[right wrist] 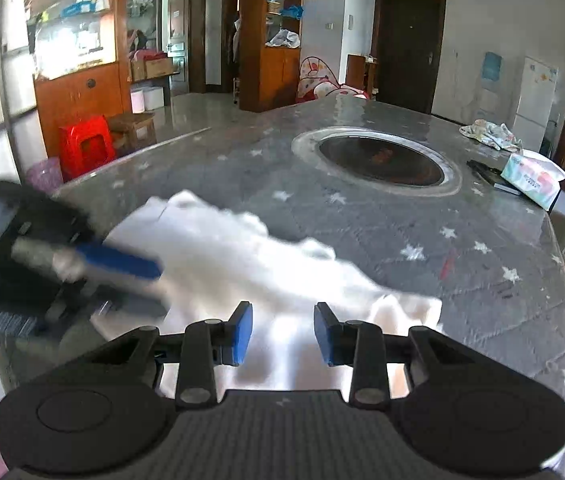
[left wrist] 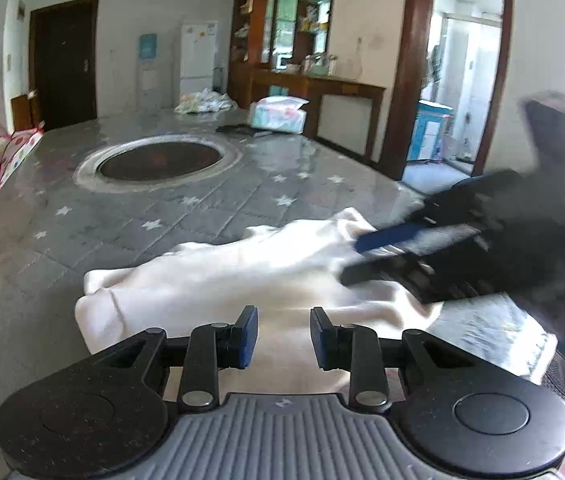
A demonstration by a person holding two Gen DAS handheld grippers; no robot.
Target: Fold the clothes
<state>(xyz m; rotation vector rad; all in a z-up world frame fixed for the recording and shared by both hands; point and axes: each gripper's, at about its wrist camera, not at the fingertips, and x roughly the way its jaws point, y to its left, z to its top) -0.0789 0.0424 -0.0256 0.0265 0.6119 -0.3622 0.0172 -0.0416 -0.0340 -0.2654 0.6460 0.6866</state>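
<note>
One white garment (left wrist: 218, 280) lies crumpled on the desk (left wrist: 122, 216), near edge, w/ both claws over it. Left claw (left wrist: 284, 336) and right claw (right wrist: 282, 334) are partly open, holding nothing. Looks light, soft, floppy, prob. slides easily; pinch hem corners, not the bunched middle.

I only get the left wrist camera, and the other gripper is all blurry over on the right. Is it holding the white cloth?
Observer: No. In the right wrist view the right gripper has its jaws apart. The white cloth shows between them, but nothing is pinched.
Kid: What's on the floor past that side of the table?
Observer: A red stool stands beyond the edge of the table.
Kid: Anything next to it?
Observer: Yes, a purple bin sits beside the stool, closer to the camera.
</note>
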